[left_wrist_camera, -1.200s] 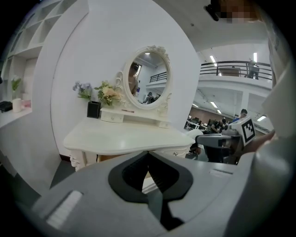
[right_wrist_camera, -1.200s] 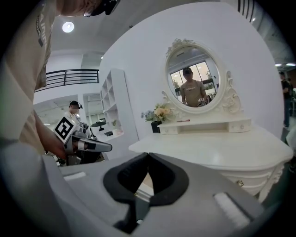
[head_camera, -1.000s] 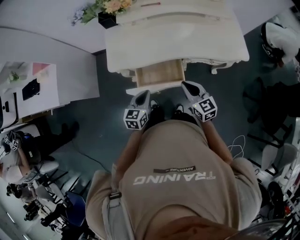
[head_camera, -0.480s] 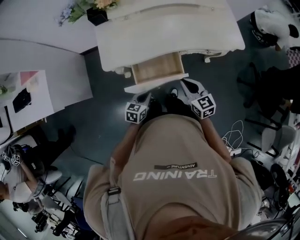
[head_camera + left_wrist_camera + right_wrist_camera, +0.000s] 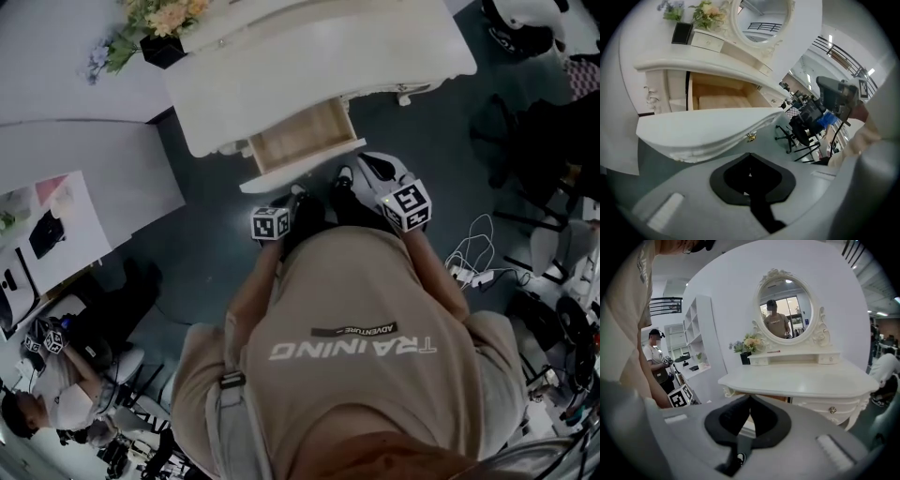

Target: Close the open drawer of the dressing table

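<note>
Drawer (image 5: 302, 141) of the white dressing table (image 5: 328, 66) stands pulled well out from under the tabletop, its pale wood interior bare, as a person faces it with a gripper in each hand. The left gripper (image 5: 294, 195) sits low, just in front of the drawer's curved front panel (image 5: 703, 129) and near the small brass knob (image 5: 751, 137); whether it touches the panel cannot be told. Its fingers are pressed together on nothing. The right gripper (image 5: 369, 162) hangs off the table's right side of the drawer front, clear of it, its fingers likewise pressed together and empty.

Several things could go wrong from here. A push from the left gripper alone, landing off the middle of the panel, would likely twist the drawer in its runners and jam it partway. The panel is rounded and smooth, so the closed tips may skid off it, up toward the tabletop edge or onto the knob. A hard shove could slam the drawer and shake the table, where a pot of flowers (image 5: 164, 19) stands at the back left corner beside the mirror (image 5: 783, 310). An even, slow push from both grippers looks the safer course.
</note>
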`<state>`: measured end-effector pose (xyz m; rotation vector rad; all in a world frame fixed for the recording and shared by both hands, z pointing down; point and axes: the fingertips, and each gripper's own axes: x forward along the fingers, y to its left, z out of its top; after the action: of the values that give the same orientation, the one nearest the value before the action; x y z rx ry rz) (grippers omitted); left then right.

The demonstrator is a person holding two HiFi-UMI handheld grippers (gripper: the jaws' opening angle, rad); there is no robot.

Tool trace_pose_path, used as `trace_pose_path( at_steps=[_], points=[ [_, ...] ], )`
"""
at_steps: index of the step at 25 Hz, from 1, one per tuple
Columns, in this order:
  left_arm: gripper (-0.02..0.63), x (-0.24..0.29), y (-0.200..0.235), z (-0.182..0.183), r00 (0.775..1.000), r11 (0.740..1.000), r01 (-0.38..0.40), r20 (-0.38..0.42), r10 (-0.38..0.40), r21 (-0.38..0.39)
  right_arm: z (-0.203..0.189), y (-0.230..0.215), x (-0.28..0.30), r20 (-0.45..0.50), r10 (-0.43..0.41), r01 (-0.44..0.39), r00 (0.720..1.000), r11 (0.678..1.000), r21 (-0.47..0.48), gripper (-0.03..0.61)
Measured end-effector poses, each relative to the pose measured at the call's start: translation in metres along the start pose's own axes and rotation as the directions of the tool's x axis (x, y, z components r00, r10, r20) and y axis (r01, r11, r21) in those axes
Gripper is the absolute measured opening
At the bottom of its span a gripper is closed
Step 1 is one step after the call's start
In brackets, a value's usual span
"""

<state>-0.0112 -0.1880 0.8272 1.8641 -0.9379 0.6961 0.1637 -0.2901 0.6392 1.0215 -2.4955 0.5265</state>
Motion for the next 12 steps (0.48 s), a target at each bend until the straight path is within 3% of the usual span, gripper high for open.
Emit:
trace_pose_path(
  at_steps=[6,12],
  points=[
    [0.006,0.018,0.020,0.003,0.999,0.999,0.013,-0.035,-0.014,-0.036,-0.014,-0.010,-0.005,-0.017,-0.026,0.026,1.000,0.999,0.041,0.005],
    [0.006,0.021,0.033,0.005,0.999,0.991,0.017,-0.026,-0.021,-0.132,-0.017,-0.018,-0.001,-0.023,-0.022,0.023,0.999,0.998,0.050,0.005]
  ],
)
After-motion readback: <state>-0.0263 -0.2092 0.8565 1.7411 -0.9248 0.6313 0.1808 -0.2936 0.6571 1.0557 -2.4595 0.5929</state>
